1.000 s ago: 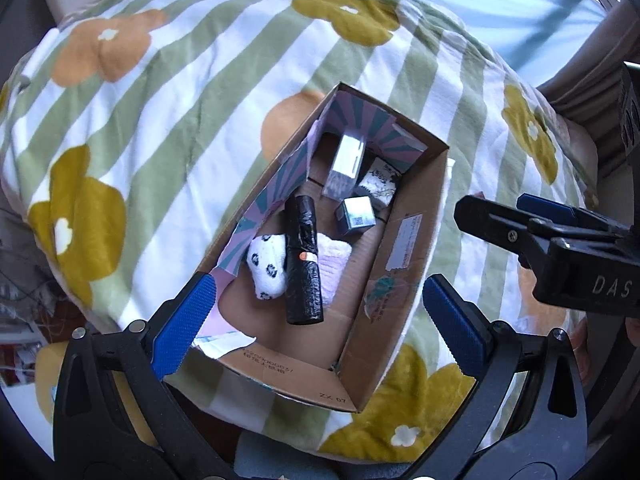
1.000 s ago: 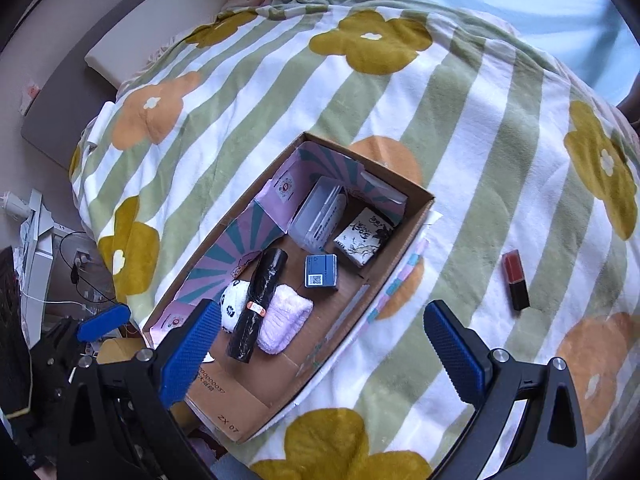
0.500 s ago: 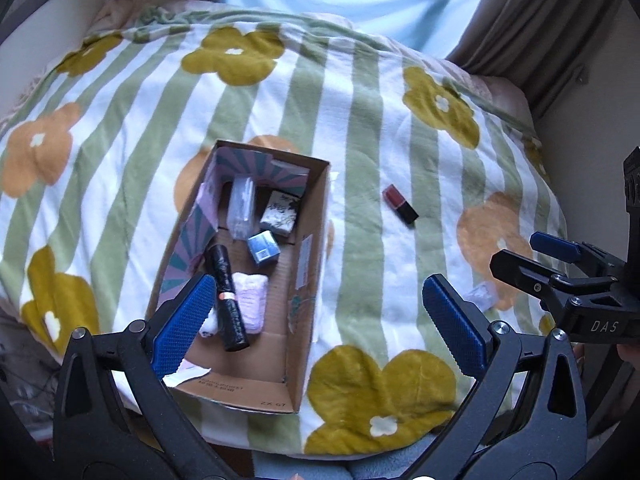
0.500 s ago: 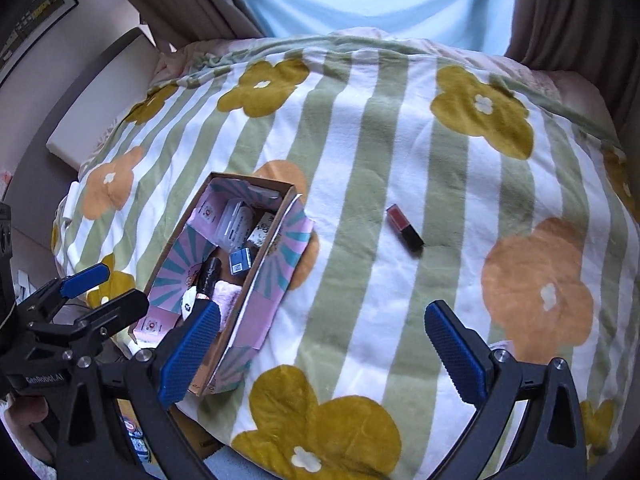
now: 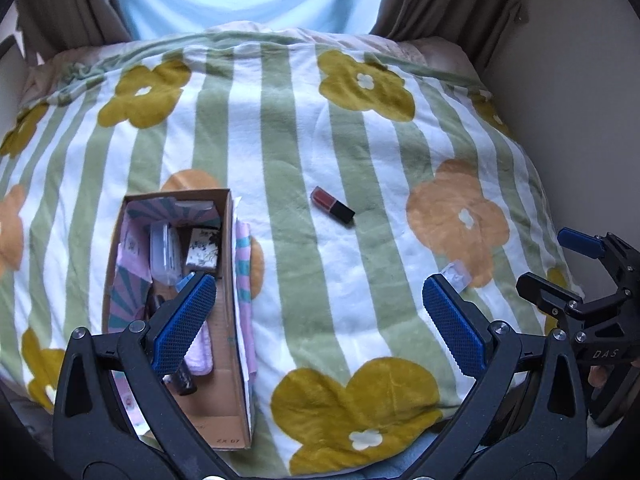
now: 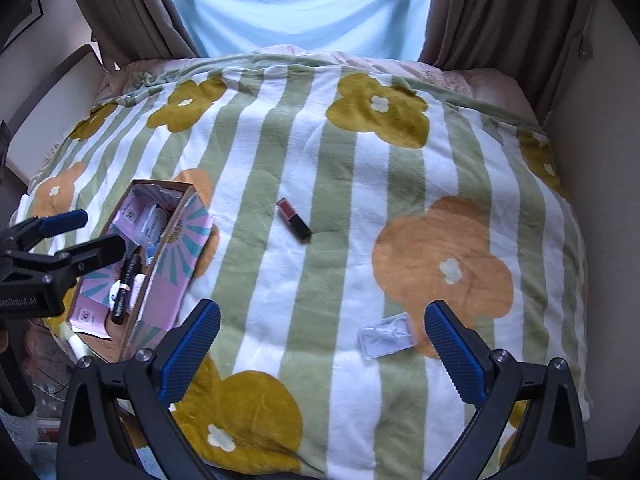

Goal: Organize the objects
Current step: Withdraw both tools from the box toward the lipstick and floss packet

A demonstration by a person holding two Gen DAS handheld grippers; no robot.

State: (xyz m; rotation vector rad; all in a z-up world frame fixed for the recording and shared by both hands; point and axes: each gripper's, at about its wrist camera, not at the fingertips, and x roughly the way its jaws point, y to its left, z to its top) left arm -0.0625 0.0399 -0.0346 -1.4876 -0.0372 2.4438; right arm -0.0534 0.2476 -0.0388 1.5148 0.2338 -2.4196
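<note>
A cardboard box sits at the left on the flowered blanket and holds a black tube, a clear case, a patterned small box and soft pink items. A red and black lipstick lies on the blanket right of the box. A small clear plastic packet lies nearer, at the right. My left gripper is open and empty above the box's near end. My right gripper is open and empty, above the blanket near the packet.
The striped blanket covers a bed, with curtains and a bright window behind. A wall stands at the right and the bed edge drops at the near side.
Both grippers have pulled back and swung right, away from over the box. The lipstick and the clear packet have come into view. Both stay open.
</note>
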